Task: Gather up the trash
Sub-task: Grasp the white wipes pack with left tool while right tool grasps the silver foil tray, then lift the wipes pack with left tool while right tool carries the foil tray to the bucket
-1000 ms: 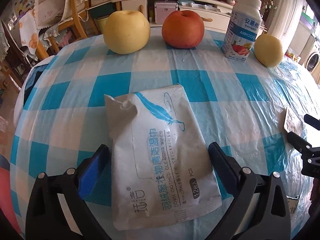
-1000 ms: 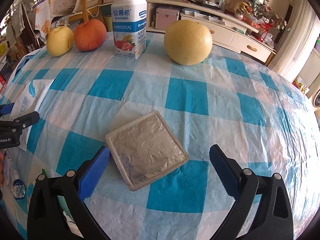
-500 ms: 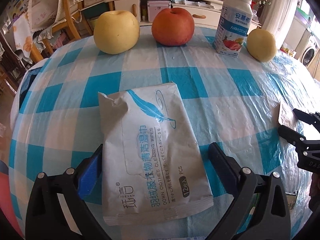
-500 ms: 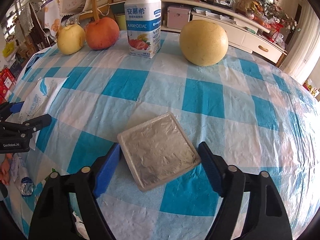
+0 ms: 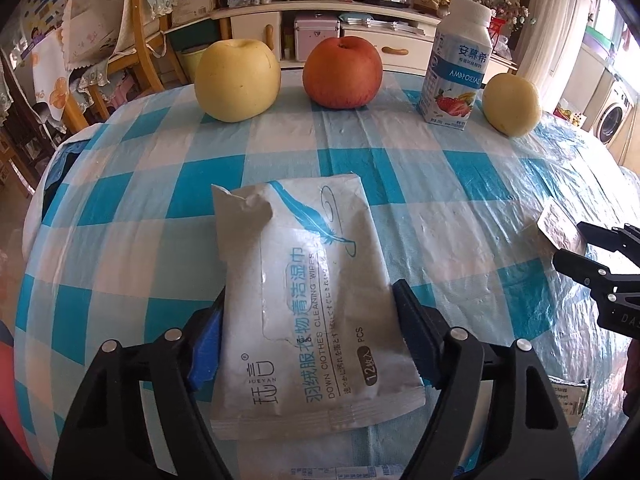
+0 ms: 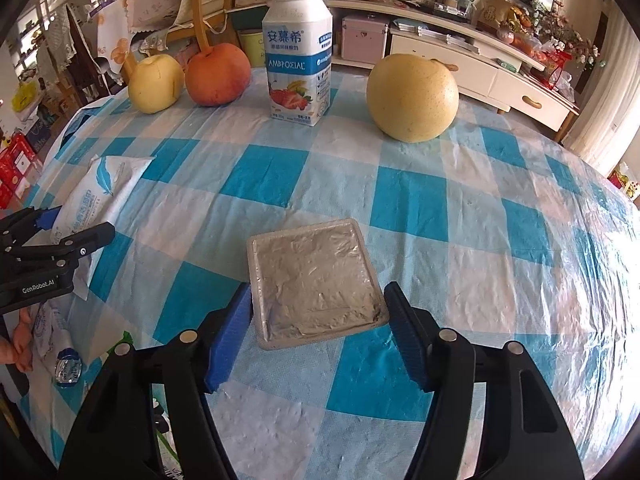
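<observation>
On the desk (image 5: 460,216), my left tongs (image 5: 308,336) have just closed onto the wipes packet (image 5: 304,280); my right tongs (image 6: 316,330) have been closing around the foil tray (image 6: 316,280), pads just short of it.

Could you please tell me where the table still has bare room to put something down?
The widest bare stretch lies between the foil-topped tray and the row of fruit and yoghurt bottle at the far edge; another runs right of the tray, below the pear. It is crowded round the wipes packet and the near left edge, with its litter.

Each hand-held gripper (image 5: 308,340): black plastic arms, silver screws, blue pads (image 6: 230,338); white "GenRobot.AI" lettering.
</observation>
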Action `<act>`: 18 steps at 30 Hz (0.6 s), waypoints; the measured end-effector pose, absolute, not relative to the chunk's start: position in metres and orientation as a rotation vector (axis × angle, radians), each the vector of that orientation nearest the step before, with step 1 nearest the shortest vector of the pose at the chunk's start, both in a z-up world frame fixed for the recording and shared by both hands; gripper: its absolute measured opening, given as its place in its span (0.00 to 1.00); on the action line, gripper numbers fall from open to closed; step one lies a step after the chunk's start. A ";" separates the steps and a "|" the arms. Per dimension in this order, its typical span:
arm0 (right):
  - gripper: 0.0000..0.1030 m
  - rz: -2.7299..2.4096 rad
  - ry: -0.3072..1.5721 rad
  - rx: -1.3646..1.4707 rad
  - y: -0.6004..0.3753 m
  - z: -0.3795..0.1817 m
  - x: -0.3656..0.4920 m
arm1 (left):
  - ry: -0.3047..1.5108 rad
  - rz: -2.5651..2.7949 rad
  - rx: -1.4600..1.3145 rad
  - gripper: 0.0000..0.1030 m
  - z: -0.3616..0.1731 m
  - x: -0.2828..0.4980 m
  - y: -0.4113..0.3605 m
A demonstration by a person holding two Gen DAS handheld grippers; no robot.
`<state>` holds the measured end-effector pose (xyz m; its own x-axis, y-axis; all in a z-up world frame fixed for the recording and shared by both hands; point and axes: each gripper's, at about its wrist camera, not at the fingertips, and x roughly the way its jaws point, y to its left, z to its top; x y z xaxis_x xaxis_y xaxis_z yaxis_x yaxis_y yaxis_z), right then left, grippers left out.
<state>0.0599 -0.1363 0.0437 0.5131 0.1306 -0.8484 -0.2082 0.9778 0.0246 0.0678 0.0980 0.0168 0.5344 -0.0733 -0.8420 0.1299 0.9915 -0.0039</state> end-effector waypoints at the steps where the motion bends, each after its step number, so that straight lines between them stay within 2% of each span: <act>1: 0.65 0.202 1.002 -0.079 -0.137 0.048 0.059 | 0.997 -0.126 0.054 0.74 0.017 0.067 0.099; 18: 0.65 0.253 0.832 -0.068 -0.106 0.123 0.027 | 0.895 -0.179 -0.118 0.71 0.051 0.020 0.141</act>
<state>0.0267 -0.1057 0.1226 0.6455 0.1958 -0.7382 -0.2487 0.9678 0.0392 0.0197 0.1411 0.0513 0.6124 -0.2039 -0.7638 0.1057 0.9786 -0.1765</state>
